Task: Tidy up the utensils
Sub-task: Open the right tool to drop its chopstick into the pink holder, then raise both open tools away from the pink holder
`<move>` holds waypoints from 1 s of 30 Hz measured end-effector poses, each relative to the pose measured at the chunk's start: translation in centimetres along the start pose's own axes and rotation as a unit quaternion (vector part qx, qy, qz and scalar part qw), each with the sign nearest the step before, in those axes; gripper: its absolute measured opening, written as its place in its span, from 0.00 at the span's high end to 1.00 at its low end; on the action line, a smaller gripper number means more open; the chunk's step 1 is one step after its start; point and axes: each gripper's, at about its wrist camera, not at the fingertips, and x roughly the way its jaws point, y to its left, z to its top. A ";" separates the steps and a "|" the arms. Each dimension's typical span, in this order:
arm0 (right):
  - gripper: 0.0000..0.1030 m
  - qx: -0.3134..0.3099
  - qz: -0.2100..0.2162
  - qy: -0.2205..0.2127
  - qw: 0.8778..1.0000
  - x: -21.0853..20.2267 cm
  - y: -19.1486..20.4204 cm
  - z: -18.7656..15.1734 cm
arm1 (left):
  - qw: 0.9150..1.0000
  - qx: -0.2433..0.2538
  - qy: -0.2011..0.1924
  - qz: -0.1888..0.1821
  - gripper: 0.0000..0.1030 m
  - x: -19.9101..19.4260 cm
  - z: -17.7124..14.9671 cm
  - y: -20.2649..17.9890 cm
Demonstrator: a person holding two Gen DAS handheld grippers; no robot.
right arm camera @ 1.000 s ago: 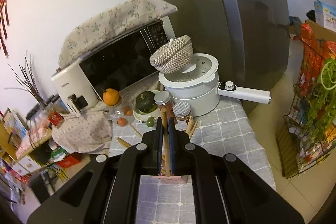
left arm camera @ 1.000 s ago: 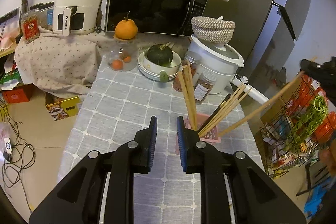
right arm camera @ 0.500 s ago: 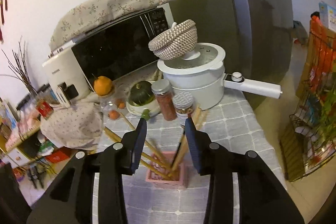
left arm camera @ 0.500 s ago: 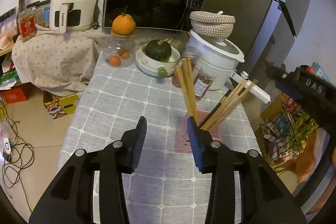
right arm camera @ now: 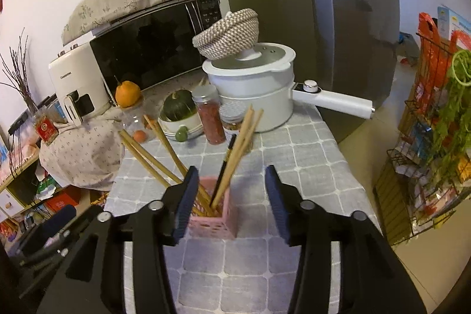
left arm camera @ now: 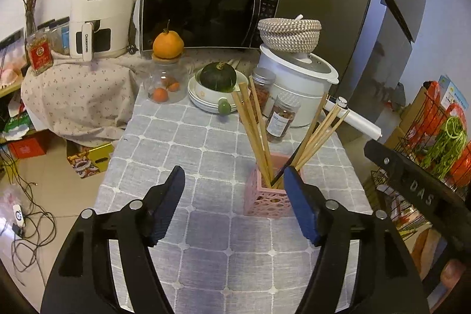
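A pink perforated holder (left arm camera: 266,199) stands on the grey checked tablecloth (left arm camera: 188,143) with several wooden chopsticks (left arm camera: 253,131) and one dark chopstick (left arm camera: 283,175) leaning out of it. My left gripper (left arm camera: 234,175) hovers just before it. Its jaws are opening, and the holder sits by the right finger without touching a pad. In the right wrist view the holder (right arm camera: 216,218) and chopsticks (right arm camera: 240,146) appear between the opening jaws of my right gripper (right arm camera: 231,175), whose pads press on nothing. The right gripper's black body (left arm camera: 412,187) shows at the left view's right edge.
Behind the holder stand two spice jars (left arm camera: 282,116), a white pot with a long handle (right arm camera: 332,100), stacked bowls holding a green squash (left arm camera: 217,75) and a glass jar topped by an orange (left arm camera: 167,44). A microwave, air fryer and fridge line the back. A wire rack (right arm camera: 426,143) stands right of the table.
The right gripper was shut on a wooden chopstick. It came down, opened, and that chopstick now rests in the holder. The left gripper's jaws went from nearly shut to wide apart.
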 end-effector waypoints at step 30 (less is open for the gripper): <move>0.07 0.076 -0.112 0.028 0.990 -4.8 -7.8 -8.4 | 0.997 0.075 0.031 0.012 0.07 -0.8 -4.4 -4.3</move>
